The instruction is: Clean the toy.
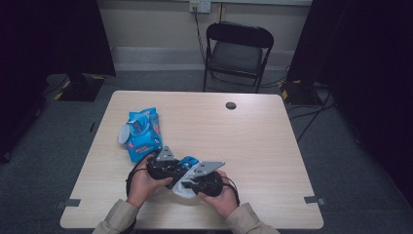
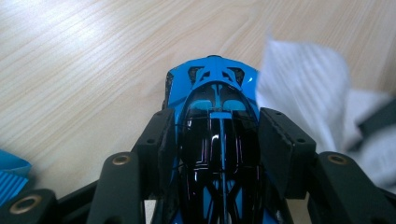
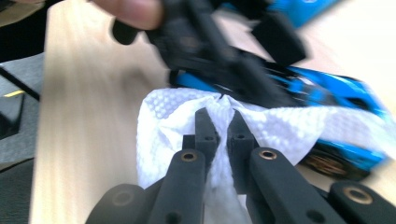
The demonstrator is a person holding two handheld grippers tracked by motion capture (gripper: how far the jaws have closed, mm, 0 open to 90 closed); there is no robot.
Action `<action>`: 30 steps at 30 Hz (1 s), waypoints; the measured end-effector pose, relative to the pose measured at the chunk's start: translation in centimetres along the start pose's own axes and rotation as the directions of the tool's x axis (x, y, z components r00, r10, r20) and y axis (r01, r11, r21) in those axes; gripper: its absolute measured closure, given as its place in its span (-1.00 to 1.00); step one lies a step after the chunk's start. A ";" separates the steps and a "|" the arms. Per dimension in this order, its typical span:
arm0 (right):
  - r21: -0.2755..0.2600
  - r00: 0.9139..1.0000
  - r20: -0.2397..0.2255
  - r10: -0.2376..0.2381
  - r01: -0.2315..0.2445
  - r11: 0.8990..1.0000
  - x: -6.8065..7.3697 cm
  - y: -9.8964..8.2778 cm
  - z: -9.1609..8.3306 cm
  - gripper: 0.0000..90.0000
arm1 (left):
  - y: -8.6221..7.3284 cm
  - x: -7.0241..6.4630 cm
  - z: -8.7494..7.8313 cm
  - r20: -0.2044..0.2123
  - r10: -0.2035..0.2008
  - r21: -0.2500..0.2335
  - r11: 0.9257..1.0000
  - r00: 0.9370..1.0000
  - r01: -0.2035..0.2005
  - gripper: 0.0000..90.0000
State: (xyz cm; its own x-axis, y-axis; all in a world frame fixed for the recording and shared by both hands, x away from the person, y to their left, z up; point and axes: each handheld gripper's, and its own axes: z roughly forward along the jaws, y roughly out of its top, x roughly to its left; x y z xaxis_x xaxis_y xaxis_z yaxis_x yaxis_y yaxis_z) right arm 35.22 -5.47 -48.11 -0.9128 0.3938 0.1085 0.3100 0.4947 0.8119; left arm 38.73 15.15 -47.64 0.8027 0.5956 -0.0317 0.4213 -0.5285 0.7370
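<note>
Left gripper [image 2: 219,140]: I clamp the blue toy car [image 2: 215,116] by its sides.
Right gripper [image 3: 222,122]: I pinch the white wipe [image 3: 177,116] against the car.
Wipe pack [image 1: 142,132]: far left.

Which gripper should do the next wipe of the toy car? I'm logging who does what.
The right gripper: its jaws pinch the white wipe beside the blue toy car. The left gripper is busy clamping the car.
</note>
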 end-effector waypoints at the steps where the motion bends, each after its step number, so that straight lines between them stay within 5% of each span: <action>1: -0.002 1.000 0.010 0.009 -0.009 1.000 -0.4 -0.1 -0.4 0.93 | 0.0 0.0 0.0 0.000 0.000 0.000 1.000 1.000 0.000 0.06; 10: -0.004 0.992 0.127 0.025 -0.025 1.000 -3.3 -0.5 -2.7 0.93 | -0.1 0.0 0.0 -0.001 0.001 -0.006 1.000 1.000 -0.001 0.06; 21: 0.022 0.966 0.250 0.065 -0.073 0.997 -6.5 -2.0 -3.5 0.92 | 0.0 -0.1 0.0 -0.003 0.001 -0.002 1.000 1.000 -0.001 0.06; 30: 0.057 0.968 0.245 0.047 -0.063 0.996 -6.3 -2.4 -1.7 0.92 | 0.0 -0.1 0.0 -0.007 0.005 -0.002 1.000 1.000 -0.005 0.06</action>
State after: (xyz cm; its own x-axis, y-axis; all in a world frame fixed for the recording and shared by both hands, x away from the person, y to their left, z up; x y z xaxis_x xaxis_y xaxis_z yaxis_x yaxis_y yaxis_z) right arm 39.74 -10.43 -49.75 -0.8043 0.5942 0.0032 0.3813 0.5120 0.7697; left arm 38.62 15.10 -47.66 0.8020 0.5969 -0.0230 0.4160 -0.5304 0.7387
